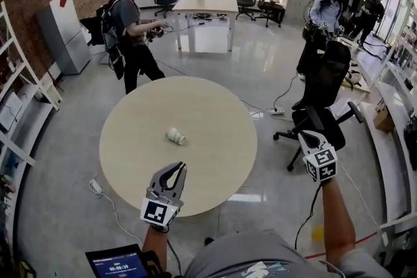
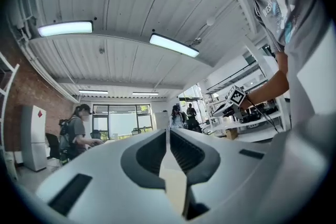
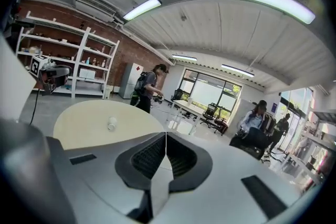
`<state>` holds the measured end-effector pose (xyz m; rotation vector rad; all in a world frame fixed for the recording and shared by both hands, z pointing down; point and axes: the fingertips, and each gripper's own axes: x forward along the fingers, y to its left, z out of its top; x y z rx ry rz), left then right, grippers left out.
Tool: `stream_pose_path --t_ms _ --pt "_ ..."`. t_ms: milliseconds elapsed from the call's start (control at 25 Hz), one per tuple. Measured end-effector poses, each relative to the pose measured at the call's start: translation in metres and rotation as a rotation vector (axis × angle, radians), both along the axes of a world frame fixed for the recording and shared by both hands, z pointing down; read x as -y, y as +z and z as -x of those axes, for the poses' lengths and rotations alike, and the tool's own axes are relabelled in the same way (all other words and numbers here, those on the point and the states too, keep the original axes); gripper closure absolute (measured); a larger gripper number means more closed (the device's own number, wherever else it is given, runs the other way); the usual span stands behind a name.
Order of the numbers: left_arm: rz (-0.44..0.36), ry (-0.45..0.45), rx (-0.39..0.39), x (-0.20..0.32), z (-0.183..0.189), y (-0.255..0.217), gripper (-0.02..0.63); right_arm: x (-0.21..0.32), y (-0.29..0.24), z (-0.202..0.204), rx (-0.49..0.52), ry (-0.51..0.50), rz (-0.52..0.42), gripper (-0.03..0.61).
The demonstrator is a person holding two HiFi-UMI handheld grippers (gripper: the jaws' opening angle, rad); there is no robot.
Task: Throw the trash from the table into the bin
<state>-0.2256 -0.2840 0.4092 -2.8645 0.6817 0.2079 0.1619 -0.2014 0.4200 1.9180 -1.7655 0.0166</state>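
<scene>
The trash (image 1: 175, 136) lies alone mid-surface (image 1: 215, 107), at 12 o'clock from the left gripper (image 1: 174, 169) — its jaws, like the right gripper's (image 1: 306, 135), are pressed together on nothing, so spread them before reaching, then close squarely across it.

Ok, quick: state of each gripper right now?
Left gripper: closed, holding nothing.
Right gripper: closed, holding nothing.

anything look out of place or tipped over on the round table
Yes: a small white cup lies on its side near the middle of the round table, the only thing on it. No spill shows around it. Nothing else there looks odd.
</scene>
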Motion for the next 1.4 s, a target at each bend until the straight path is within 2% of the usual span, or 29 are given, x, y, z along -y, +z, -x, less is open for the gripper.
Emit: stream_pose_path --t_ms 160,320,520,560,680,840,1040,1120,1280,1400 --pt "0.032 -0.112 0.004 0.010 0.047 0.003 0.548 0.064 0.005 0.044 -0.007 -0.138 0.047 0.571" --pt "0.061 -0.239 0.004 0.022 0.092 0.022 0.548 0.136 0.035 0.099 0.026 -0.302 0.109 0.569" --pt "0.106 -0.411 0.071 0.044 0.134 0.044 0.548 0.235 0.080 0.171 0.078 -0.502 0.188 0.569" --pt "0.114 -0.443 0.076 0.048 0.142 0.046 0.548 0.253 0.091 0.187 0.090 -0.540 0.208 0.555" --pt "0.148 -0.530 0.085 0.062 0.164 0.052 0.548 0.305 0.128 0.235 0.123 -0.642 0.291 0.446" --pt "0.197 -0.621 0.091 0.097 0.176 0.065 0.548 0.373 0.179 0.285 0.165 -0.743 0.408 0.352" --pt "0.291 -0.674 0.094 0.133 0.180 0.097 0.548 0.440 0.276 0.333 0.210 -0.743 0.594 0.342" --pt "0.319 -0.688 0.093 0.142 0.190 0.110 0.548 0.456 0.318 0.349 0.206 -0.706 0.677 0.301" --pt "0.366 -0.725 0.088 0.150 0.202 0.127 0.548 0.469 0.386 0.349 0.161 -0.602 0.827 0.285" --pt "0.388 -0.739 0.091 0.146 0.205 0.134 0.548 0.467 0.408 0.342 0.146 -0.559 0.867 0.285"
